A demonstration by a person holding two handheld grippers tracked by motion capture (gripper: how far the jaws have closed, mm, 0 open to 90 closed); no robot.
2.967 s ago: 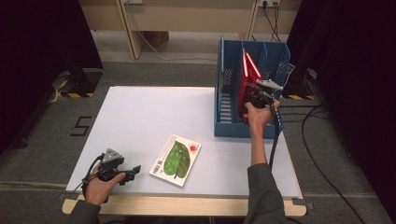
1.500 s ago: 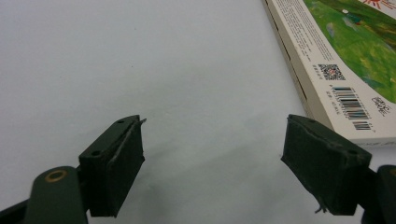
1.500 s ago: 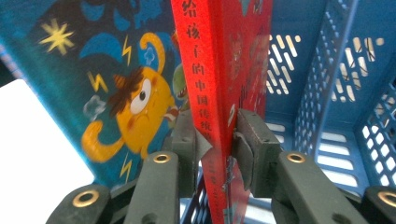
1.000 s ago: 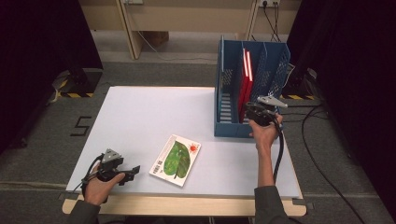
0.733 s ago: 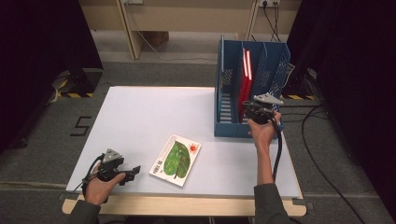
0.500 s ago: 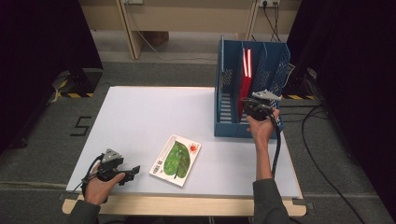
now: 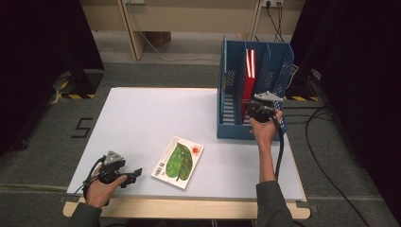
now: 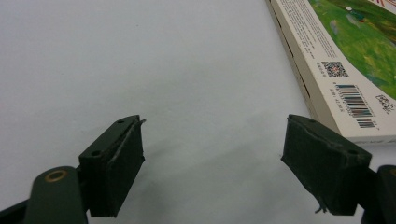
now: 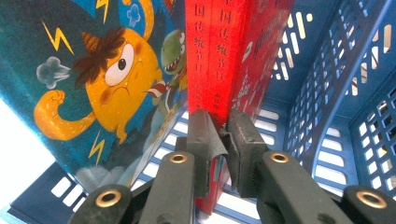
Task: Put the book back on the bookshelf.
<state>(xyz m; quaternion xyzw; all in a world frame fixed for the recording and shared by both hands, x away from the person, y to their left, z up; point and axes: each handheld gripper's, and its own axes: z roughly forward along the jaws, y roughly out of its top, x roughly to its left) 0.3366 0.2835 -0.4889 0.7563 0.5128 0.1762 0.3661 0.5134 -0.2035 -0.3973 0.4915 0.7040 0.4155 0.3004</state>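
Note:
A red book (image 7: 249, 71) stands upright in the middle slot of the blue file rack (image 7: 227, 113) at the table's right rear. My right gripper (image 7: 250, 107) is at the rack's near end, shut on the lower spine of that red book (image 9: 210, 56), its pads (image 9: 243, 135) pressing both sides. A blue cartoon-monster book (image 9: 107, 79) leans just left of it. A green leaf-cover book (image 7: 178, 161) lies flat near the front edge. My left gripper (image 7: 137, 172) rests on the table left of it, open (image 8: 212, 149), nothing between its pads, the book's corner (image 8: 345, 51) just beyond.
The rack's perforated blue walls (image 9: 327, 93) close in on the right of the red book. The white tabletop (image 7: 156, 113) stretches wide between the two hands. Cables (image 7: 312, 123) trail over the floor right of the table.
The red book, tilted and higher three seconds ago, now stands straight down in the rack. My right hand has eased slightly down and back with it. The left hand has not moved.

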